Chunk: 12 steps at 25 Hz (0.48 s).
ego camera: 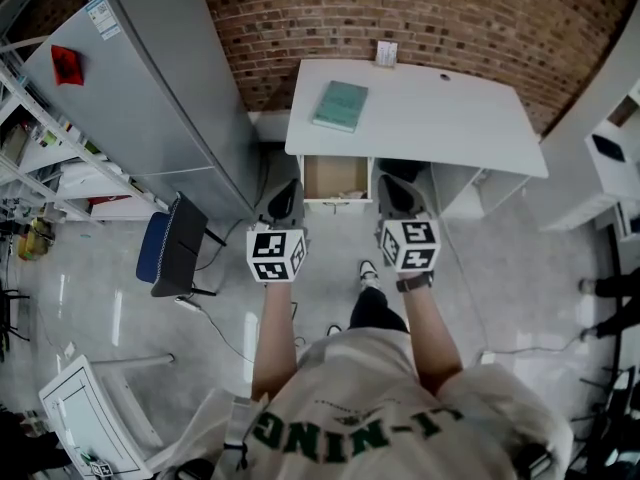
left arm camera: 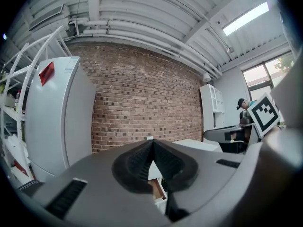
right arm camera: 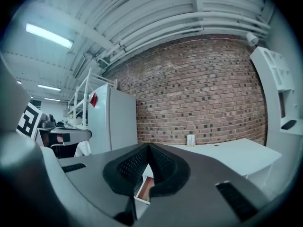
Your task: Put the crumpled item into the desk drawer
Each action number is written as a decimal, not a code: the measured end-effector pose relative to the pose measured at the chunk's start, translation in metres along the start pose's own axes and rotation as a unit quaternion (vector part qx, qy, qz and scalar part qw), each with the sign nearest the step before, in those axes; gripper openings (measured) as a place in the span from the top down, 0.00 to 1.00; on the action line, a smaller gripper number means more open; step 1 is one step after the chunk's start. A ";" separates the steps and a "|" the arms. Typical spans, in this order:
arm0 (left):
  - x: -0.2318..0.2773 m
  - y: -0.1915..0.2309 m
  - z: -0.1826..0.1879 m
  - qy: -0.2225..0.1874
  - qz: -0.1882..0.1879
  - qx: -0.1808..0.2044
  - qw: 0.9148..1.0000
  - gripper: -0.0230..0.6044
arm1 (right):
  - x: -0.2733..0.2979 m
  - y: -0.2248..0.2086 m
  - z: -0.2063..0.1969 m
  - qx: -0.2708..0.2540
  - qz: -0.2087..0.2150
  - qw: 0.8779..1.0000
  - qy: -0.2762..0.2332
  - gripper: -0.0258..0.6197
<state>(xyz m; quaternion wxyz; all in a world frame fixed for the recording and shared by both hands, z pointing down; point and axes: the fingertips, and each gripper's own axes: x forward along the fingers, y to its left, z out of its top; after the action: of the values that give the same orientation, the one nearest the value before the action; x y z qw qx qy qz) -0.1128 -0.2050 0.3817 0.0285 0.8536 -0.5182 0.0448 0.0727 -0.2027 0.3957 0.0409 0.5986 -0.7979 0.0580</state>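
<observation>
A white desk (ego camera: 450,118) stands against the brick wall, and its drawer (ego camera: 335,177) is pulled open, showing a brown inside. Both grippers hover side by side just in front of the drawer, above the floor. My left gripper (ego camera: 285,201) is shut, its ribbed pads meeting at the tip (left arm camera: 152,142) with nothing between them. My right gripper (ego camera: 398,195) is shut too, its pads touching (right arm camera: 148,147) and empty. Part of the open drawer (right arm camera: 146,187) shows below the right jaws. No crumpled item can be made out in any view.
A teal book (ego camera: 340,105) and a small white card (ego camera: 386,53) lie on the desk. A tall grey fridge (ego camera: 150,98) stands to the left, with a blue chair (ego camera: 165,248) in front of it. White shelving (ego camera: 30,148) is at far left, a white cabinet (ego camera: 610,158) at right.
</observation>
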 end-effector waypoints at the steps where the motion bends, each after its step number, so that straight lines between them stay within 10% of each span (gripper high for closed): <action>1: -0.002 -0.003 0.002 -0.002 -0.001 0.002 1.000 0.97 | -0.003 0.000 0.000 0.000 -0.001 1.000 -0.001 0.96; 12: 0.003 -0.016 -0.008 0.002 -0.019 -0.013 1.000 0.97 | -0.015 -0.008 -0.004 0.002 -0.005 1.000 0.005 0.96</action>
<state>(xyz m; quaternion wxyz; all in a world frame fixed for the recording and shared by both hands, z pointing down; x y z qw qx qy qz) -0.0973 -0.1991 0.3902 0.0421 0.8630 -0.5020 0.0393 0.0848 -0.1901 0.3984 0.0444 0.6023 -0.7946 0.0621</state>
